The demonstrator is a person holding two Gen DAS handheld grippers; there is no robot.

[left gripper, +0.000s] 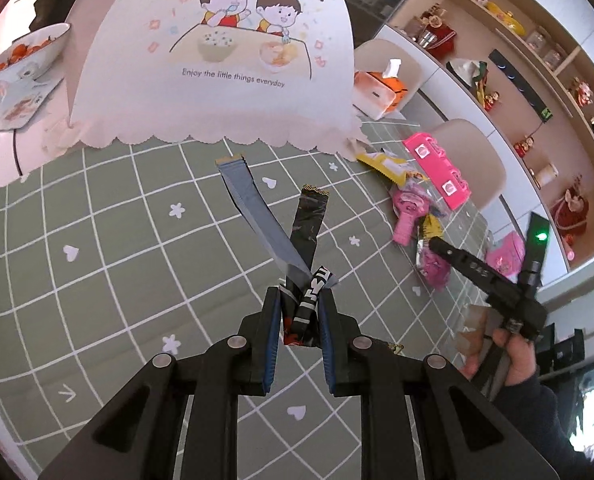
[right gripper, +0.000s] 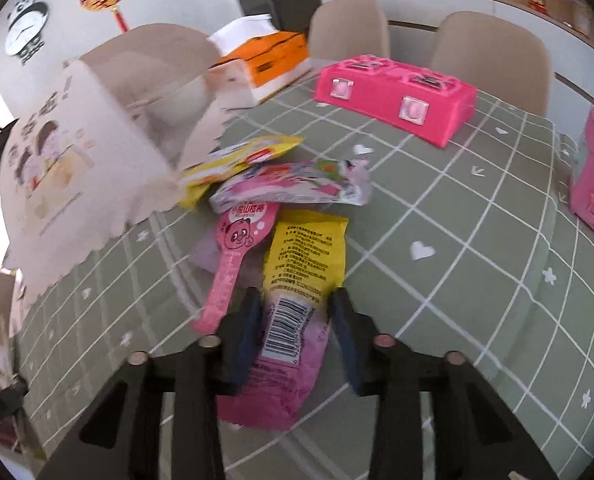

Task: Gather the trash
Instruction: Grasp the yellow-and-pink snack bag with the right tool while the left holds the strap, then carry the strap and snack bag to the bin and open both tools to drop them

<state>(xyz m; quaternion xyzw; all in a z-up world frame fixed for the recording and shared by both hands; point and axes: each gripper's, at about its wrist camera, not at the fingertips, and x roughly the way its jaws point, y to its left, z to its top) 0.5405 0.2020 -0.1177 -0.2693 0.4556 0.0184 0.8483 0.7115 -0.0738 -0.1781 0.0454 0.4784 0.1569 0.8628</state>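
- On our green-checked desk [right gripper: 477,240], the yellow-and-pink wrapper [right gripper: 297,288] runs lengthwise straight ahead between the right tool's [right gripper: 295,312] half-open jaws.
- Our left tool [left gripper: 297,316], farther off, is clamped on the stick wrappers [left gripper: 301,264].

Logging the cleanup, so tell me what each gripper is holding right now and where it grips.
The left gripper clamps a bunch of long wrappers by their bottom ends. The right gripper straddles a yellow-and-pink snack bag near its barcode; no firm hold shows.
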